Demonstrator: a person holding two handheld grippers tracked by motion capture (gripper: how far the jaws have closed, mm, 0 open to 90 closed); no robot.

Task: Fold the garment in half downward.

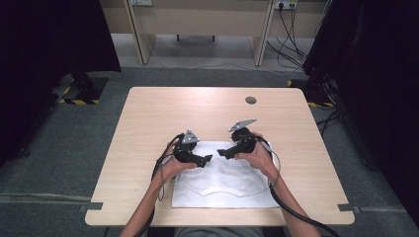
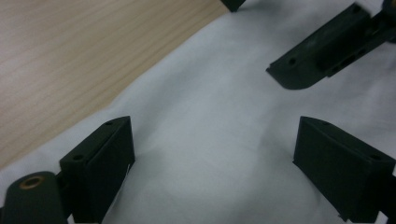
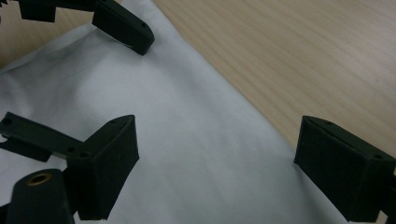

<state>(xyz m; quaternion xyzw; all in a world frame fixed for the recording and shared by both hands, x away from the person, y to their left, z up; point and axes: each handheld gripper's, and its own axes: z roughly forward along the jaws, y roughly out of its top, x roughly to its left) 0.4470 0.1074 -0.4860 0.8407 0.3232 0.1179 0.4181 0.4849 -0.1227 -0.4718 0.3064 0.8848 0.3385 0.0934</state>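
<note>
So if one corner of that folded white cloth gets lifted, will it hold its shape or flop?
The folded white cloth will probably flop: soft creases and shallow ripples show across it. It looks thin and light, lying flat on the light wooden table. Its layers may well slide apart or unfold when lifted.

The table (image 1: 163, 108) is square and made of pale wood with thin lines running across it. A white cloth (image 1: 225, 185) lies flat on it, close to the near edge and about in the middle between the left and right edges. The cloth has a few soft folds. A small round grey cap (image 1: 251, 100) sits in the tabletop near the far edge, a bit toward the right.
</note>
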